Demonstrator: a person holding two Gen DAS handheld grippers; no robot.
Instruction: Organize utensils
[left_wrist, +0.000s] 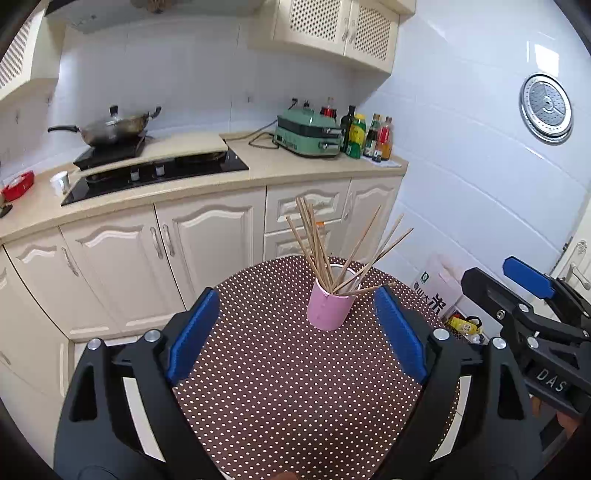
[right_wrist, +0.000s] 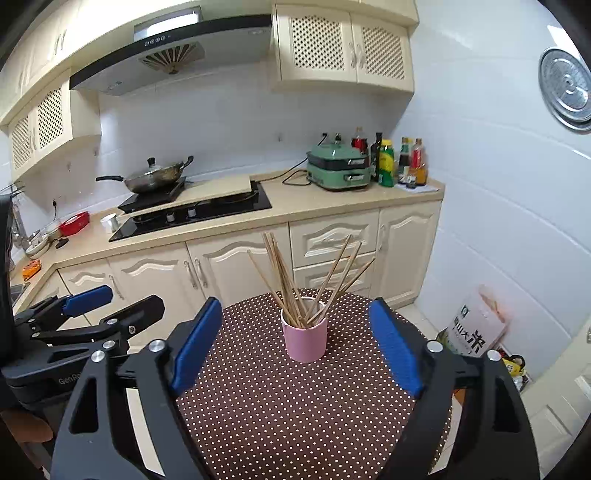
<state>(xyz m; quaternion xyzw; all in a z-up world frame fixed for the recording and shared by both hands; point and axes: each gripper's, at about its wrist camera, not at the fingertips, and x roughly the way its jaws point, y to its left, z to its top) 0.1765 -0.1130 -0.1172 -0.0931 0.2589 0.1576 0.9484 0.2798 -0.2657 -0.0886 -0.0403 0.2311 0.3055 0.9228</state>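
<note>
Both claws stand spread with nothing between their blue pads: the left claw (left_wrist: 295, 325) and the right claw (right_wrist: 295, 347) each hang over the near part of the round table (left_wrist: 288, 398), covered in a brown dotted cloth. At 12 o'clock from each claw, toward the table's far edge, a pink cup (left_wrist: 330, 308) stands upright, apart from both. The chopsticks (left_wrist: 321, 247) fan out of it.

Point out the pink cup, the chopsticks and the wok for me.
pink cup (left_wrist: 328, 310): left wrist view, front wall.
chopsticks (right_wrist: 284, 280): right wrist view, shafts above the rim.
wok (right_wrist: 155, 179): right wrist view, side of the bowl.
</note>
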